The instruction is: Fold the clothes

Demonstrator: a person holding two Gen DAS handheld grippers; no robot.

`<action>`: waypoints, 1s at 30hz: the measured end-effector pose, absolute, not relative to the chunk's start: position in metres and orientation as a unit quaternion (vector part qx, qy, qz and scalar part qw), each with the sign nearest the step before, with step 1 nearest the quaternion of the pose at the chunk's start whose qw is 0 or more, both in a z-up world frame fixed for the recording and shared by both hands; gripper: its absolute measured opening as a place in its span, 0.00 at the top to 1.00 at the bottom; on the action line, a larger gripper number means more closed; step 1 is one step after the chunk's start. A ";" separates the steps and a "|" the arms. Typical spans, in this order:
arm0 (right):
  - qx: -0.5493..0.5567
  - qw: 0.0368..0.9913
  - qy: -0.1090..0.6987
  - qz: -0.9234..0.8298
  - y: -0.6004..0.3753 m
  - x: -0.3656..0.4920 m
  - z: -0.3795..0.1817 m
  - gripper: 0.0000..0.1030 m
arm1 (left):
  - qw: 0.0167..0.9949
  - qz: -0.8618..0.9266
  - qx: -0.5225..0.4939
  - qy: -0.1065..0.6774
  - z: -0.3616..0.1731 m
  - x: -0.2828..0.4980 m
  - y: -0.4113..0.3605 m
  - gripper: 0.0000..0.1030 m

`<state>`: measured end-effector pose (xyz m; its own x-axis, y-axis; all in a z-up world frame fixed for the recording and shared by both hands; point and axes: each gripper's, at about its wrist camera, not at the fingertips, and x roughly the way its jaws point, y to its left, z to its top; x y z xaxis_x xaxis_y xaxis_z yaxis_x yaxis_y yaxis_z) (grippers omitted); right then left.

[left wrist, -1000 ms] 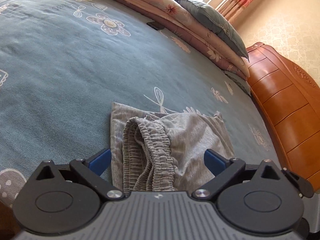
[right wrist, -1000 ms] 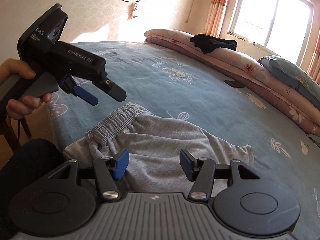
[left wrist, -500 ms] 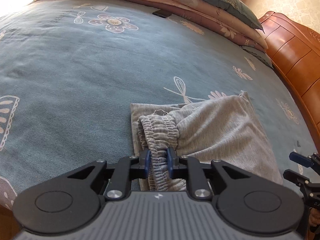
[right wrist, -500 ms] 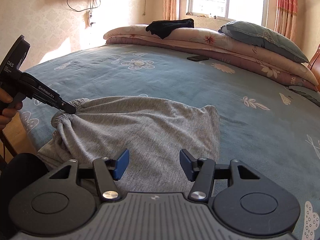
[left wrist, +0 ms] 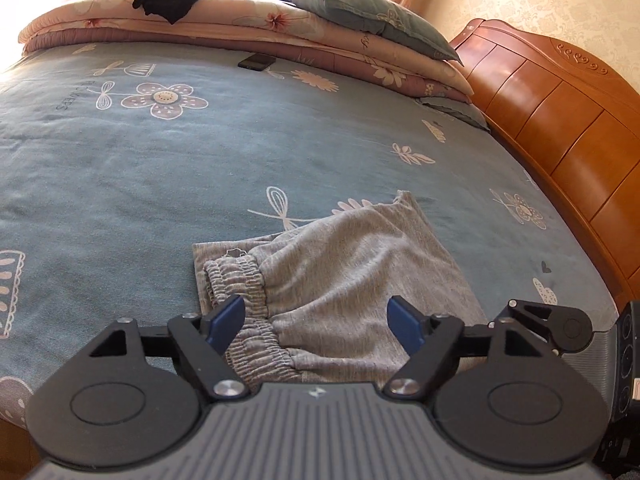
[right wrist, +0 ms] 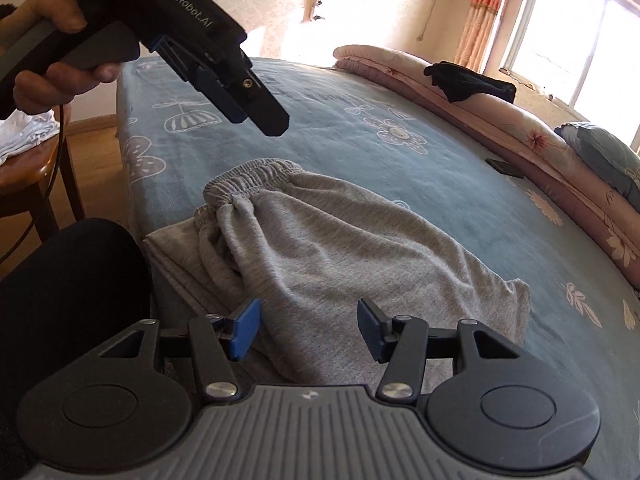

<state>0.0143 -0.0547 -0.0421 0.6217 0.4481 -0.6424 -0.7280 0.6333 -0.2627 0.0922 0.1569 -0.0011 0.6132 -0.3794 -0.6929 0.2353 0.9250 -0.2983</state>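
The grey shorts (left wrist: 360, 280) lie folded over on the blue flowered bed (left wrist: 160, 168), near its front edge in the lower middle of both views, with the gathered waistband (right wrist: 252, 178) bunched at the left end and the leg hems trailing off to the right. The left tool (left wrist: 316, 324) has just been opening; its blue pads stand spread with nothing pressed between them, the waistband lying loose on the bed just below the left pad. In the right wrist view that same tool hangs in the upper left of the frame, above the waistband and clear of the cloth, held by a hand (right wrist: 56, 60). The right tool (right wrist: 306, 328) is also spread, hovering low over the near edge of the shorts without pinching anything. So the step in hand looks like the pause after a waistband tug: the cloth is let go and one fold is laid, but the top layer humps up and the waistband sits crooked. The next move probably calls for both tools to come down on opposite ends, pinch through all the layers, and either smooth the hump flat or carry one end over the other for a further fold, keeping the edges lined up so the bundle does not slip off the bed's front edge.
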 end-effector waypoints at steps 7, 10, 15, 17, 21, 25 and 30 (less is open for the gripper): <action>-0.349 0.848 0.241 0.319 -0.031 0.008 -0.045 0.78 | 0.884 -0.165 -0.108 0.423 -0.012 0.080 0.171 0.24; -0.285 0.867 0.243 0.330 -0.045 0.014 -0.021 0.78 | 0.886 -0.160 -0.124 0.418 -0.013 0.079 0.178 0.24; -0.320 0.812 0.331 0.359 -0.044 0.014 -0.048 0.73 | 0.879 -0.172 -0.135 0.424 -0.017 0.083 0.179 0.24; -0.301 0.820 0.326 0.362 -0.050 0.013 -0.039 0.73 | 0.878 -0.181 -0.136 0.422 -0.016 0.085 0.177 0.24; -0.199 0.866 0.290 0.354 -0.066 0.030 0.003 0.73 | 0.877 -0.206 -0.140 0.410 -0.012 0.098 0.165 0.24; -0.189 0.876 0.313 0.316 -0.050 0.069 -0.007 0.74 | 0.864 -0.223 -0.143 0.428 -0.031 0.129 0.147 0.23; -0.164 0.865 0.376 0.290 -0.037 0.102 -0.070 0.75 | 0.862 -0.183 -0.145 0.450 -0.074 0.158 0.152 0.30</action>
<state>0.1025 -0.0369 -0.0702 0.5484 0.3789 -0.7455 -0.6252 0.7778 -0.0646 0.1577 0.1515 -0.0740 0.5289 -0.4457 -0.7223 0.1840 0.8910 -0.4150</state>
